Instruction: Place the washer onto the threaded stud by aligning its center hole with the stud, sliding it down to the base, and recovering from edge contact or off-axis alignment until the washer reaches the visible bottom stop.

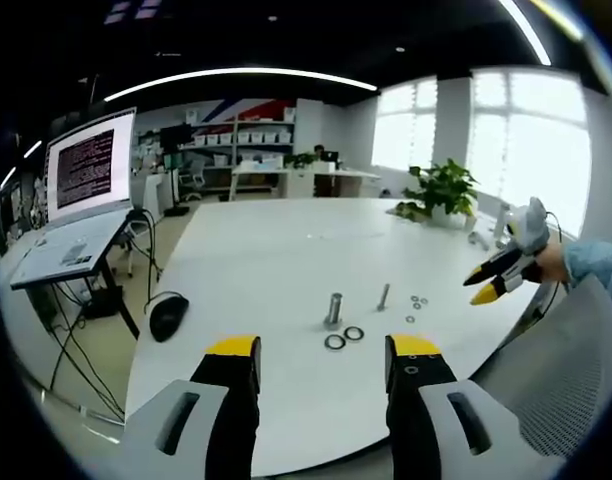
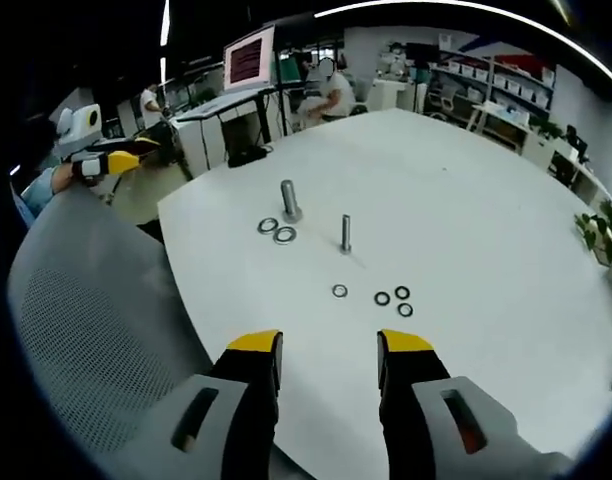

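Both grippers hover wide open and empty: left gripper (image 1: pixel 324 365), right gripper (image 2: pixel 328 352). Small washers (image 2: pixel 391 299) lie on the counter (image 2: pixel 466 200) near the thin stud (image 2: pixel 345 232). No pickup has begun; next comes pinching one washer's edge.

A thin grey metal threaded stud (image 2: pixel 346 233) stands upright on the white table (image 2: pixel 466 200). Four small dark metal ring washers (image 2: pixel 393 298) lie flat just beside it. A thicker grey metal stud (image 2: pixel 290 200) stands nearby, two larger ring washers (image 2: pixel 277 231) flat at its base.
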Tool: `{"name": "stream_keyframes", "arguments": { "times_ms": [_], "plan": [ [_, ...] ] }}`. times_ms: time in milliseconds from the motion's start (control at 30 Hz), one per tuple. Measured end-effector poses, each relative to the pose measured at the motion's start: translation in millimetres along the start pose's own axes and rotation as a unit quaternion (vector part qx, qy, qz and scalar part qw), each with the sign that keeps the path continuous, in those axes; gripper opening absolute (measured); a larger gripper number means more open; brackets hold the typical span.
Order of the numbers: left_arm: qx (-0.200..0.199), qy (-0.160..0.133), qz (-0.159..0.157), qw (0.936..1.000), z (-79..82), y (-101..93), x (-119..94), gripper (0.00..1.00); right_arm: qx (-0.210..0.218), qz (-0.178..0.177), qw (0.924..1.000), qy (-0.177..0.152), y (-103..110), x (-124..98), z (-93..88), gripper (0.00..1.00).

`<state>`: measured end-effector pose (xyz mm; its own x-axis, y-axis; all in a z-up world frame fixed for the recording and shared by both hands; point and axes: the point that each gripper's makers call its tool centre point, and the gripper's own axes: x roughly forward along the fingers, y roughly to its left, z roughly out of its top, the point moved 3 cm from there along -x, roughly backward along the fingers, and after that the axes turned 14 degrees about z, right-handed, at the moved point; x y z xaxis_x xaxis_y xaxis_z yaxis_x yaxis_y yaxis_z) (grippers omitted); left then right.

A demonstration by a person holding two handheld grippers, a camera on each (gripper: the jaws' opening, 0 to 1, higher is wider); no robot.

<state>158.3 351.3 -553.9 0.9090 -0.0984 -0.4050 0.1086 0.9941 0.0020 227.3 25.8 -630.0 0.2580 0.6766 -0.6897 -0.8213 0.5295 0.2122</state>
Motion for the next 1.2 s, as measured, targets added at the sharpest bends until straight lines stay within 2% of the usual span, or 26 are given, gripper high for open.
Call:
{"name": "stream_keyframes", "arguments": {
  "times_ms": [167, 267, 367, 667, 1067, 1200],
  "plan": [
    [0.001, 0.003, 0.0, 1.0, -0.7, -0.4, -0.2, 0.48, -0.001, -0.007, 0.9999, 0.011, -2.8, 0.5, -2.8, 0.41],
    [0.004, 0.0, 0.007, 1.0, 0.2, 1.6, -0.1, 0.51, 0.003, -0.009, 0.9999, 0.009, -4.5, -0.3, -3.4, 0.41],
    [0.001, 0.009, 0.001, 1.0, -2.1, 0.3, 0.1, 0.48, 0.007, -0.01, 0.9999, 0.009, -6.5, -0.1, -4.8, 0.41],
    [0.005, 0.012, -0.001, 0.9999, -3.7, -0.3, 0.3, 0.47, 0.023, 0.002, 0.9997, 0.012, -8.6, 5.9, -9.9, 0.39],
    [0.002, 0.014, -0.004, 0.9999, -4.1, -0.2, 0.5, 0.44, 0.024, 0.007, 0.9994, 0.025, -14.7, 10.3, -14.7, 0.39],
    [0.001, 0.016, -0.004, 0.9999, -4.5, 0.1, 0.5, 0.44, 0.023, 0.015, 0.9992, 0.03, -16.4, 14.0, -19.0, 0.36]
  ]
}}
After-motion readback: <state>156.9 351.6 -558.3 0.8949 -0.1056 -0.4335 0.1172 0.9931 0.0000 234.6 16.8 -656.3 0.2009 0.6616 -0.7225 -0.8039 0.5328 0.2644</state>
